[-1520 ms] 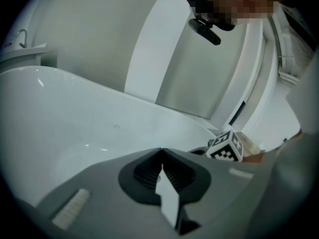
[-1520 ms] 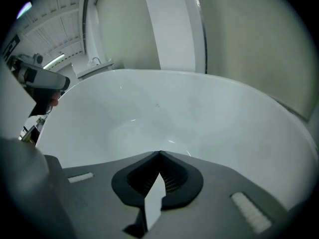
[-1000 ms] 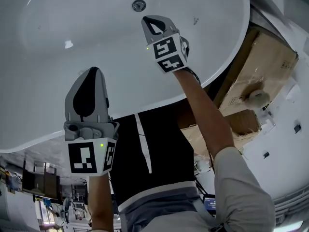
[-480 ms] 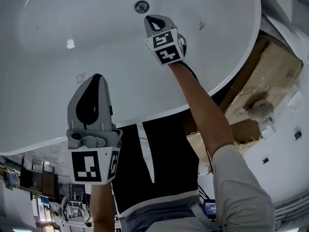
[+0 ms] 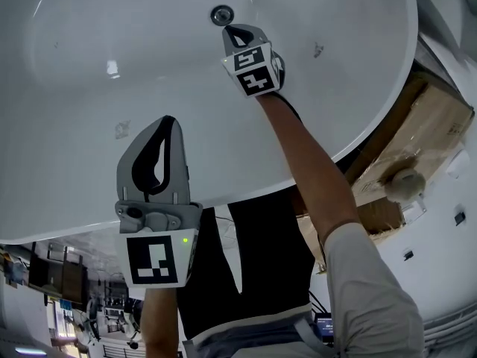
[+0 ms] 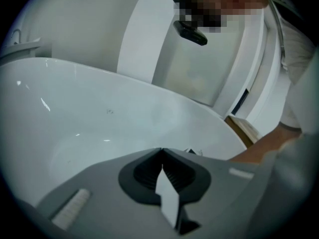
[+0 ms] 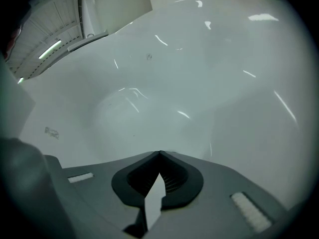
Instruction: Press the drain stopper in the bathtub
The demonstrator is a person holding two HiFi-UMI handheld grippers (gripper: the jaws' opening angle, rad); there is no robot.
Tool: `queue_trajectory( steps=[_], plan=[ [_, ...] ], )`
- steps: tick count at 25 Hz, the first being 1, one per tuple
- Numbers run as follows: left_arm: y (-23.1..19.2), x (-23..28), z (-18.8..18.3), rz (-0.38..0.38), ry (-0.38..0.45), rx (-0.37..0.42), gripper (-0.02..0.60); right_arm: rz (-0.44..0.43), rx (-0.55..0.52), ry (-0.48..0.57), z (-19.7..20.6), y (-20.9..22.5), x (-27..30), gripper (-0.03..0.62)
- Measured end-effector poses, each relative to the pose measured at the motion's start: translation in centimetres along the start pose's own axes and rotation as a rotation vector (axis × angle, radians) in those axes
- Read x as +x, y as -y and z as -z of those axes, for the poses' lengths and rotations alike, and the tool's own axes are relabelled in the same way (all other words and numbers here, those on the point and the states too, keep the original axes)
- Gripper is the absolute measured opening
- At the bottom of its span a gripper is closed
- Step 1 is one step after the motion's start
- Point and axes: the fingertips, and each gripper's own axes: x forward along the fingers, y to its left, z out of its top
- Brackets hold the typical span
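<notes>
The white bathtub (image 5: 89,140) fills the upper head view, and its round chrome drain stopper (image 5: 220,15) sits in the floor near the top. My right gripper (image 5: 237,30) reaches into the tub, shut and holding nothing, with its tips just below and right of the stopper; I cannot tell whether they touch. In the right gripper view the closed tips (image 7: 159,153) point at bare tub floor (image 7: 149,108), and the stopper is not visible there. My left gripper (image 5: 160,121) hovers over the near tub wall, also shut and empty (image 6: 161,149).
A cardboard box (image 5: 440,118) lies outside the tub's right rim, with a round white fitting (image 5: 406,181) beside it. The person's dark clothing (image 5: 261,259) is against the near rim. White panels (image 6: 209,68) rise behind the tub.
My right gripper has moved deeper into the tub, closing in on the drain stopper. The left gripper has shifted a little right along the near wall.
</notes>
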Motion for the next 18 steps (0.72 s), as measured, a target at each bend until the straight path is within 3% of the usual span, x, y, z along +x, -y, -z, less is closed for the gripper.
queue_trajectory(
  steps=[7,18],
  plan=[
    [-0.8,1.6,2.2,-0.007,-0.058,-0.033,0.0,0.004,-0.027,-0.032,1.8,1.0,3.1,-0.006],
    [-2.0,3.6,4.1,-0.009,-0.068,-0.076,0.0,0.013,-0.011,-0.052,2.8,1.6,7.3,-0.006]
  ],
)
